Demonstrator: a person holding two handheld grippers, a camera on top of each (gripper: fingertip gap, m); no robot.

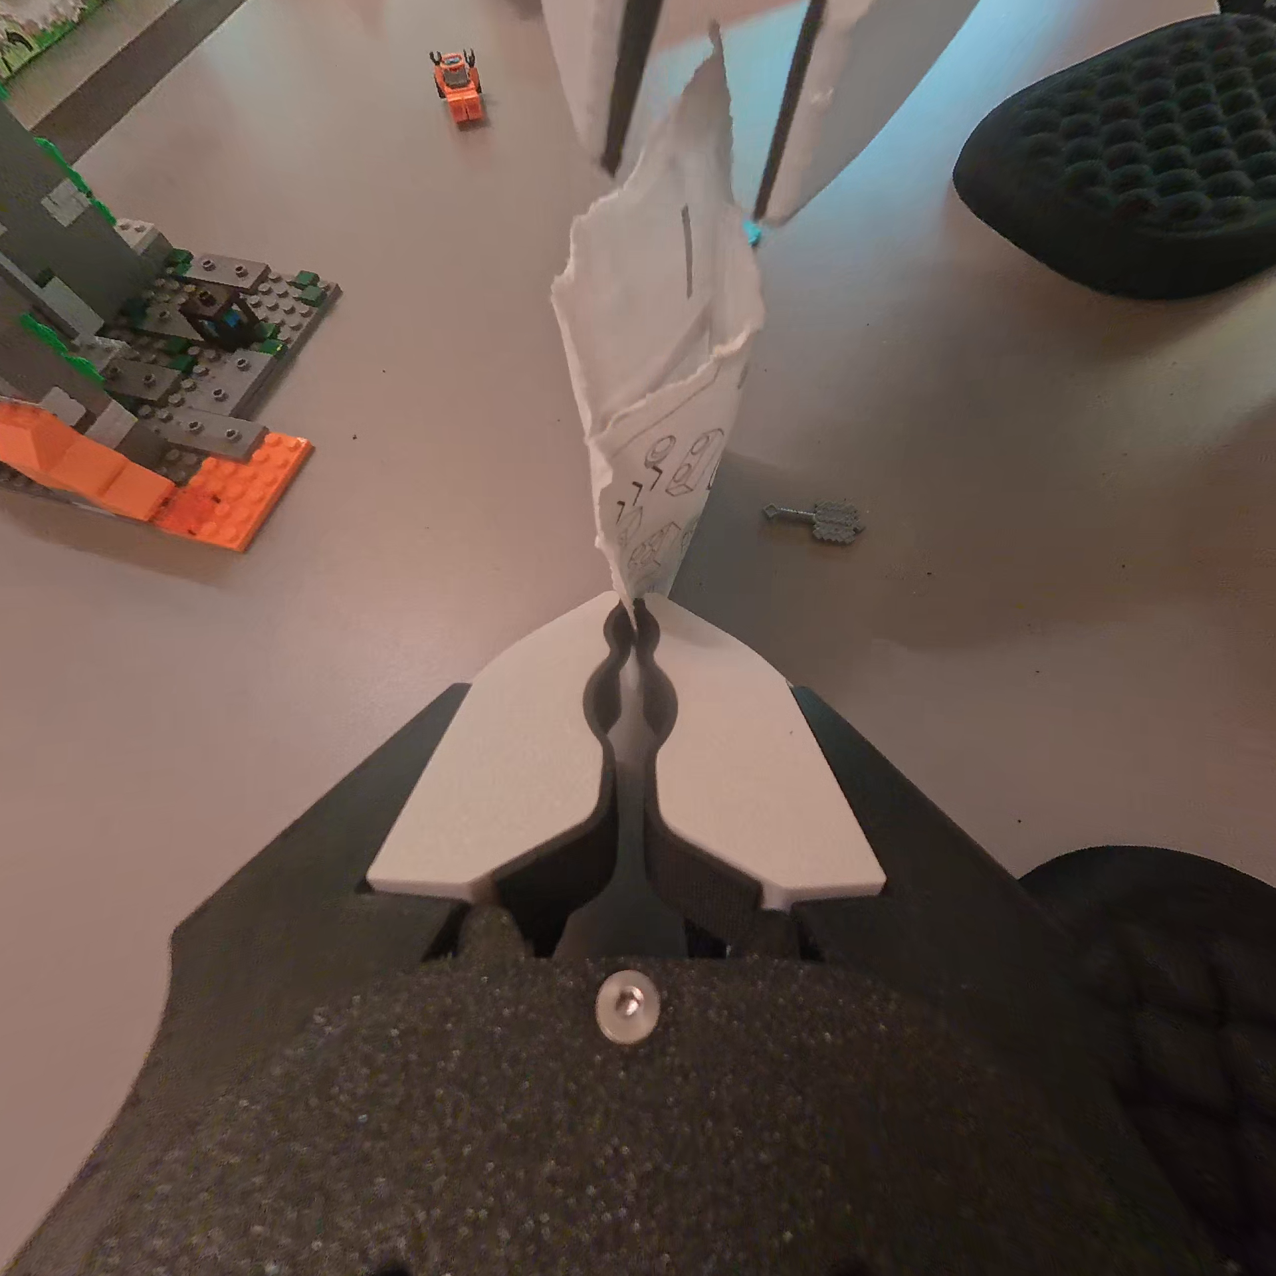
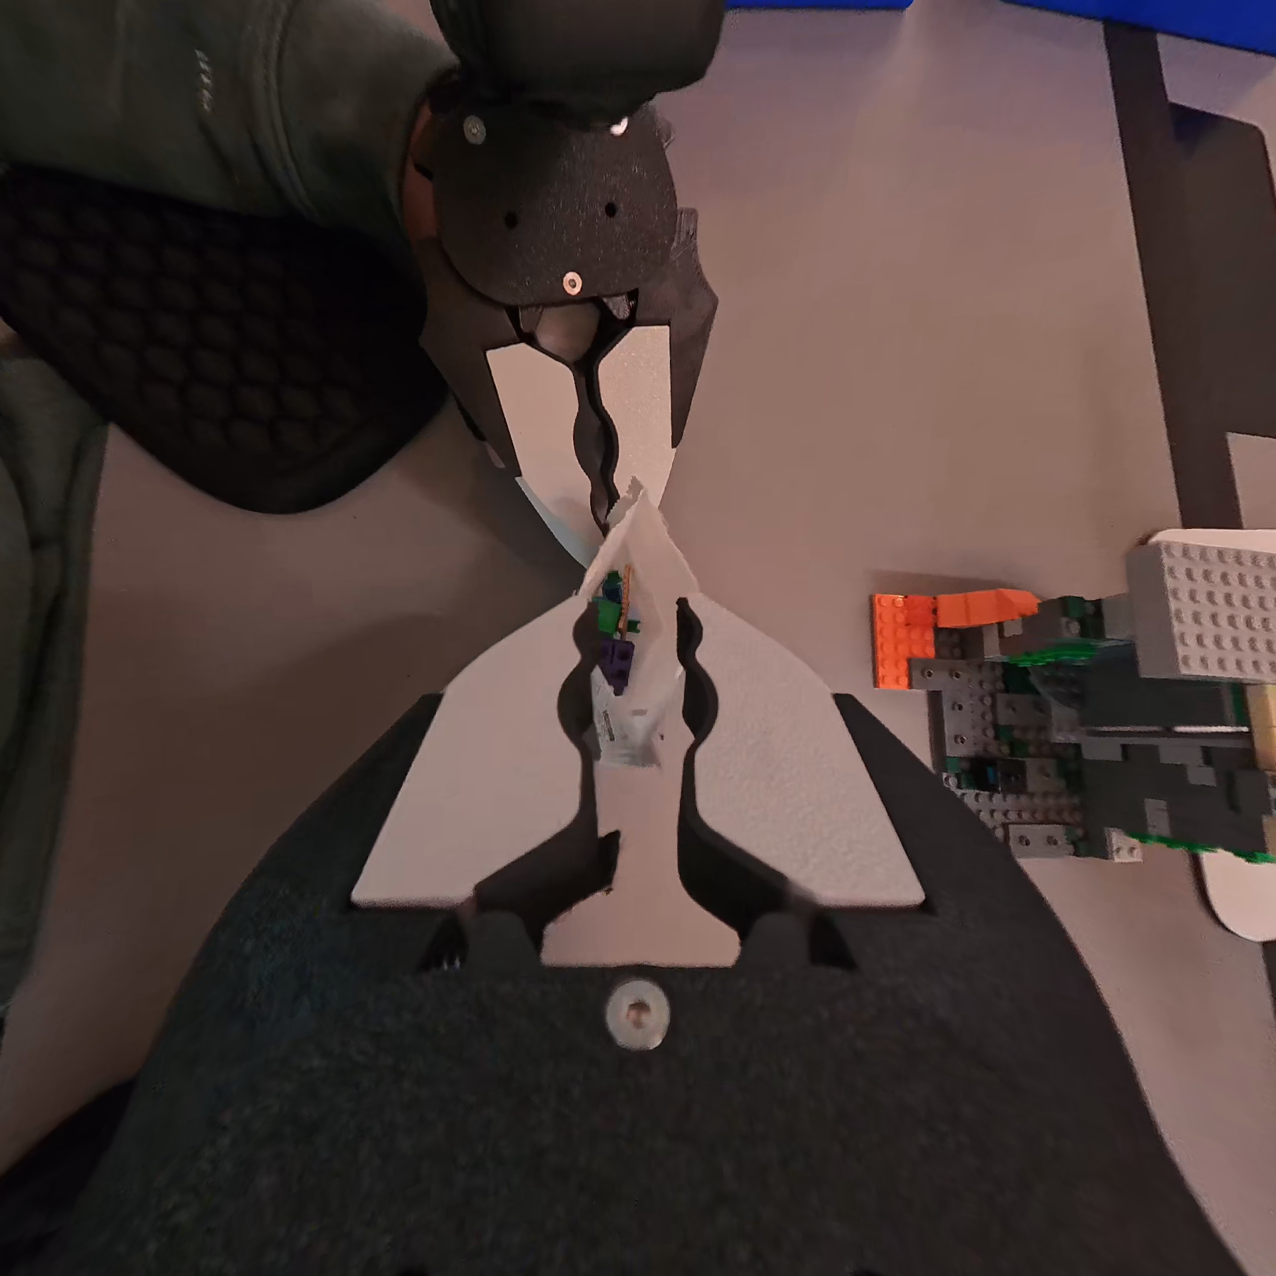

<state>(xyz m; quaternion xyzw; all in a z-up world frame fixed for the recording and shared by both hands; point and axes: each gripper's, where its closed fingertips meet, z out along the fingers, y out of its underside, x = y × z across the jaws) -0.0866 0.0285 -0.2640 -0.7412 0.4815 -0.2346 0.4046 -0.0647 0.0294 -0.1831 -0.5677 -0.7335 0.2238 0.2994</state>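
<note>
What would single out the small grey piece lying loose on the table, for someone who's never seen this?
In the left wrist view, start at the torn white paper bag pinched in the left tool. Just right of the bag's lower end, on the bare table, lies a small grey toy axe. It is flat, alone, all grey, unlike the orange figure.

Grippers tip to tip over table.
Left gripper jaws pinched closed; right gripper jaws apart, facing it.
</note>
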